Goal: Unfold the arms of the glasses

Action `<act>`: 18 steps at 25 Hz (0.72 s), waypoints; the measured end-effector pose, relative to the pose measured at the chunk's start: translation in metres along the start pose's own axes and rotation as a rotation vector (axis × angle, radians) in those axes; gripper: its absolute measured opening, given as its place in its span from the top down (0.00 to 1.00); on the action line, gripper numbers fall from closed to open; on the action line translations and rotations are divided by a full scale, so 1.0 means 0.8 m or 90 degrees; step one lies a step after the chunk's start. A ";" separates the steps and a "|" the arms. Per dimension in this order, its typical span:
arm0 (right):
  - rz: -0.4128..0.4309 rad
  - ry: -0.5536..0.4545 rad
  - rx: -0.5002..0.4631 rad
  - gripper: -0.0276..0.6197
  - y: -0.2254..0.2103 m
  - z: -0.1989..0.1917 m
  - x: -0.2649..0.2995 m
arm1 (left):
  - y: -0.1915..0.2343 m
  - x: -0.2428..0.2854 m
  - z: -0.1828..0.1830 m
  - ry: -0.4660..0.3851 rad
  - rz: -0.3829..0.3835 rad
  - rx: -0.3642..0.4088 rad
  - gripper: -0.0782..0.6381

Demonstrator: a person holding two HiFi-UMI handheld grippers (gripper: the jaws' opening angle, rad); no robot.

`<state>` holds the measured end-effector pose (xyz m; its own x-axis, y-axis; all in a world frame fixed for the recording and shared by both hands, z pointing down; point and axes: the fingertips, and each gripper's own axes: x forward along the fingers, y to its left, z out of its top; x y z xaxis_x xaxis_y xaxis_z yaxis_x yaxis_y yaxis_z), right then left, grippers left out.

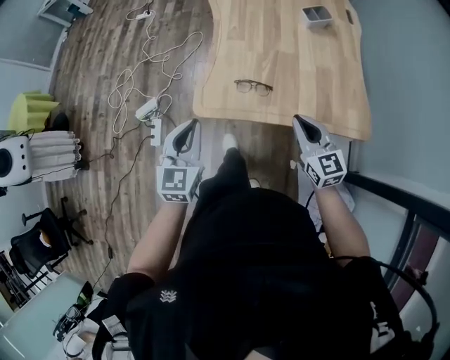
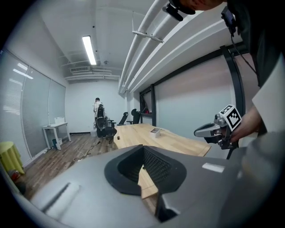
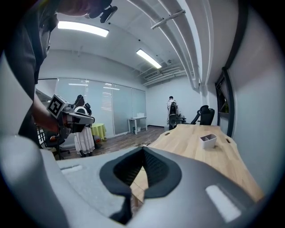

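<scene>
A pair of dark-framed glasses (image 1: 253,86) lies on the light wooden table (image 1: 295,63), near its front edge. In the head view my left gripper (image 1: 191,125) is shut and hovers over the floor just short of the table's left front corner. My right gripper (image 1: 300,121) is shut too, with its tip at the table's front edge, to the right of the glasses. Neither holds anything. The left gripper view shows the right gripper (image 2: 199,132) out to the side; the right gripper view shows the left gripper (image 3: 91,119) likewise. The glasses are hidden in both gripper views.
A small grey tray (image 1: 316,15) stands at the table's far end, seen also as the tray (image 3: 208,140). White cables (image 1: 144,63) and a power strip (image 1: 155,131) lie on the wooden floor to the left. Office chairs (image 2: 104,124) and a person stand far back.
</scene>
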<state>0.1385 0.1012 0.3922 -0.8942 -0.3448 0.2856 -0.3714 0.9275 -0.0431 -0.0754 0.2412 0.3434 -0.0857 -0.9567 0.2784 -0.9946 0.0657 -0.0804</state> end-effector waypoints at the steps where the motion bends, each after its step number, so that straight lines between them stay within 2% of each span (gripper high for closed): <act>1: 0.000 0.007 0.000 0.95 -0.005 0.003 0.013 | 0.009 0.017 0.000 0.002 -0.008 -0.001 0.88; 7: 0.026 0.077 0.001 0.95 -0.019 0.017 0.095 | 0.061 0.104 0.027 -0.014 -0.056 0.009 0.88; 13: 0.045 0.139 0.007 0.95 -0.031 0.025 0.169 | 0.091 0.181 0.024 0.000 -0.114 0.005 0.88; 18: 0.087 0.183 -0.040 0.95 -0.028 0.019 0.216 | 0.094 0.225 0.020 0.005 -0.146 0.006 0.88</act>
<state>-0.0116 0.0188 0.4283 -0.8241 -0.1698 0.5404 -0.2284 0.9726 -0.0426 -0.1647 0.0691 0.3724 0.1424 -0.9438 0.2984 -0.9874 -0.1563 -0.0233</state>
